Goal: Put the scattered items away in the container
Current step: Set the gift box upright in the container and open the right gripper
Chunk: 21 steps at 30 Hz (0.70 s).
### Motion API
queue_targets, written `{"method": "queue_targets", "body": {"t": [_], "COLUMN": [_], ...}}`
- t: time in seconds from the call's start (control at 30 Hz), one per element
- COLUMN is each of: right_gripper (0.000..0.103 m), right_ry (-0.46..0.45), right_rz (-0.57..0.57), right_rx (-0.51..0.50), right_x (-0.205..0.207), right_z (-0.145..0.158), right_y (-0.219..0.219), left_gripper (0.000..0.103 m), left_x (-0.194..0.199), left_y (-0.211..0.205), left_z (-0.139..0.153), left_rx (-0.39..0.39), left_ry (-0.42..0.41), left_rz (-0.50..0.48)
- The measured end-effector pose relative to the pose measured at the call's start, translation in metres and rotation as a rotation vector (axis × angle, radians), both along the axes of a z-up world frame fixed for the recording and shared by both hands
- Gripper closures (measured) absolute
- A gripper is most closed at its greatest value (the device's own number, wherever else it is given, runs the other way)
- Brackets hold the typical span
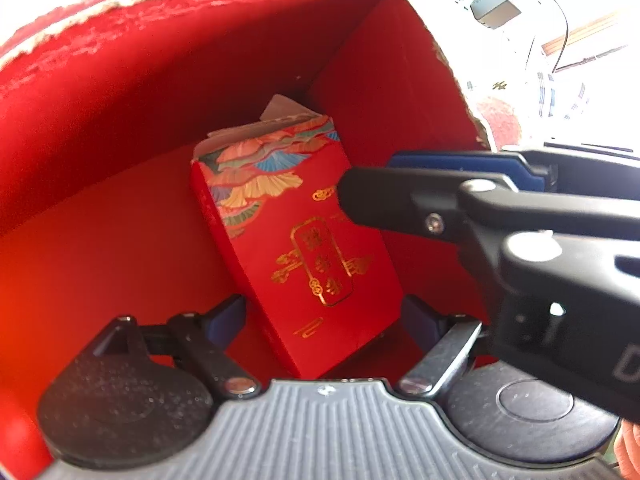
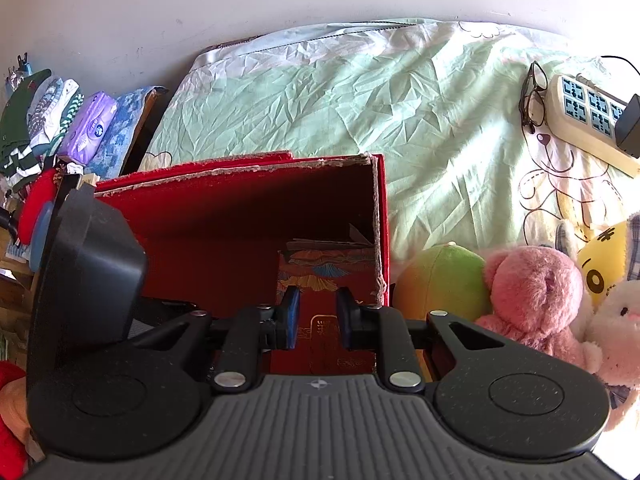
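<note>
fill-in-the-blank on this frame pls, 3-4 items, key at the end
1. The small patterned box lies inside the big container, whose lining is ____.
2. On the bed beside the container, the plush bear is ____ in colour.
3. The glasses lie next to a cream power ____.
4. The left gripper has its jaws standing ____, one on each side of the small box.

Missing words: red; pink; strip; open

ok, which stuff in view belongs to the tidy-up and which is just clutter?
Job:
- red container
- red patterned carton inside it
- plush toys: green, pink, yellow, white

Probably clutter:
- glasses
- power strip
- tissue pack
- folded clothes
</note>
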State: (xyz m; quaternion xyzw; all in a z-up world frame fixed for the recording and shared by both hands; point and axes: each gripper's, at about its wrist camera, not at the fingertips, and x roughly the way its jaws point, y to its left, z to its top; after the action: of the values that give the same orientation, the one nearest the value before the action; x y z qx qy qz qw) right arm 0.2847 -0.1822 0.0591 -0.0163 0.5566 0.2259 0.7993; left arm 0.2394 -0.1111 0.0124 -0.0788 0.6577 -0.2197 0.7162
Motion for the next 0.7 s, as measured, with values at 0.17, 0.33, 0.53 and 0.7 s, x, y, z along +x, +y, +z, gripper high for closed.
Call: {"method": "queue_targets", "body": {"t": [0.17, 0.33, 0.53, 0.7], "right_gripper": [0.083, 0.082, 0.081, 0.074], "right_ry": [0.001, -0.023, -0.037, -0.065], "right_rz": [-0.006, -0.006, -0.037, -0.045], "right_rx": [-0.005, -0.042, -0.042, -0.054], "right_x": [0.0, -0.004, -0.007, -0.014], "right_z": [-0.001, -0.001, -0.001, -0.001], "right_y": [0.0, 0.006, 0.006, 0.01], "left_gripper": [0.015, 0.015, 0.015, 0.015], "left_x": [-0.01, -0.022, -0.039, -0.057], "left_y": [0.002, 0.011, 0.022, 0.031], "left_z": [0.007, 0.017, 0.032, 0.042], "left_rx": [0.037, 0.075, 0.166, 0.25], "left_ry": [-0.035, -0.075, -0.137, -0.197], "left_rz": [-0.006, 0.028, 0.074, 0.125]}}
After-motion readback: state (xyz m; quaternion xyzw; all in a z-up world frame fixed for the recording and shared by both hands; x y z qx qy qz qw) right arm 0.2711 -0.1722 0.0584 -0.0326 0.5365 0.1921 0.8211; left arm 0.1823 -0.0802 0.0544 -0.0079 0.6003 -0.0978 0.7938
